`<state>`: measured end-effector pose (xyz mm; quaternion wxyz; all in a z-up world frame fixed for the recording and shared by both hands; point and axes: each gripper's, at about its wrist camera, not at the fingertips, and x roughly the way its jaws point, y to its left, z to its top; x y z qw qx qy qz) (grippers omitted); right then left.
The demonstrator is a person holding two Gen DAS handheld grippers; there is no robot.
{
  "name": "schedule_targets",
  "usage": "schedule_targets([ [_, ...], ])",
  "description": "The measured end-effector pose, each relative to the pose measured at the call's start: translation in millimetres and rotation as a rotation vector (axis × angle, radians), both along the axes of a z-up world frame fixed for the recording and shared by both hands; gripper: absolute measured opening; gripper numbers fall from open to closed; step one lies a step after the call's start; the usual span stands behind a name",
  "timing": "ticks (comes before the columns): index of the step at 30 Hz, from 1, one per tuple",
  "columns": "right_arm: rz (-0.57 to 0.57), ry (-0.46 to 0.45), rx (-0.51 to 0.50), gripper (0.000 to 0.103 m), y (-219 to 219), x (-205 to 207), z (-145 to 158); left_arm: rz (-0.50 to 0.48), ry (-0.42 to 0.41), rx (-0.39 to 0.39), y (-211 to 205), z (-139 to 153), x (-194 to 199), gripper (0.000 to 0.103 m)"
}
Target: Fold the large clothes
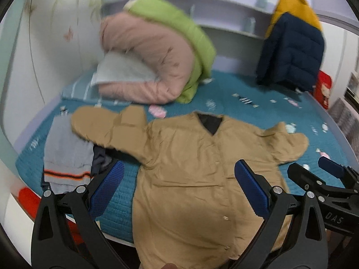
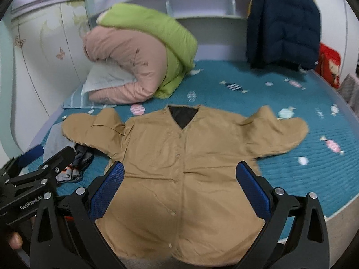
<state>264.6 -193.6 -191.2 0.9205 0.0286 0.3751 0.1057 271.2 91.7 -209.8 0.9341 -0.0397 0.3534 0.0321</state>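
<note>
A tan button-front jacket (image 2: 179, 168) lies spread face up on the teal quilted bed (image 2: 291, 174), its collar toward the headboard and its hem hanging over the near edge. Both sleeves are bent back on themselves: the left sleeve (image 2: 89, 127) rests partly on a small heap of grey clothes (image 1: 65, 157), and the right sleeve (image 2: 276, 132) lies flat on the bedspread. A dark lining shows in the V of the neck.

The left gripper (image 1: 179, 188) hovers above the jacket's lower front with its blue-padded fingers (image 1: 107, 186) spread wide, grasping nothing. The right gripper (image 2: 180, 186) hovers just beside it over the same part of the garment, fingers (image 2: 253, 188) likewise released and empty. Each gripper shows at the edge of the other's view.

Toward the head of the bed sits a rolled pink and green duvet (image 2: 139, 53) over a pale pillow (image 2: 105, 78). A navy and yellow puffer jacket (image 2: 282, 24) hangs at the far right, with a red cushion (image 2: 329, 67) beside it.
</note>
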Motion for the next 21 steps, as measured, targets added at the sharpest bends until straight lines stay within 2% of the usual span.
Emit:
schedule_targets([
  [4,0.017,0.052,-0.016,0.096,33.3,48.5,-35.4,0.047,0.075,-0.002,40.5,-34.6,38.2,0.098],
  [9,0.048,0.074,-0.022,0.096,71.8,101.4,-75.9,0.147,0.145,-0.047,118.6,-74.3,92.2,0.098],
  [14,0.071,0.079,-0.009,0.096,107.4,145.1,-107.3,0.285,0.126,-0.105,206.2,-90.7,121.0,0.098],
  [17,0.080,0.130,0.014,0.096,122.1,164.0,-123.3,0.336,0.131,-0.195,256.8,-107.6,141.4,0.098],
  [19,0.087,0.140,0.016,0.096,131.5,170.6,-131.1,0.380,0.139,-0.229,279.4,-117.4,148.6,0.098],
  [21,0.091,0.146,0.005,0.096,141.3,177.4,-139.6,0.380,0.151,-0.257,293.9,-127.0,158.2,0.098],
])
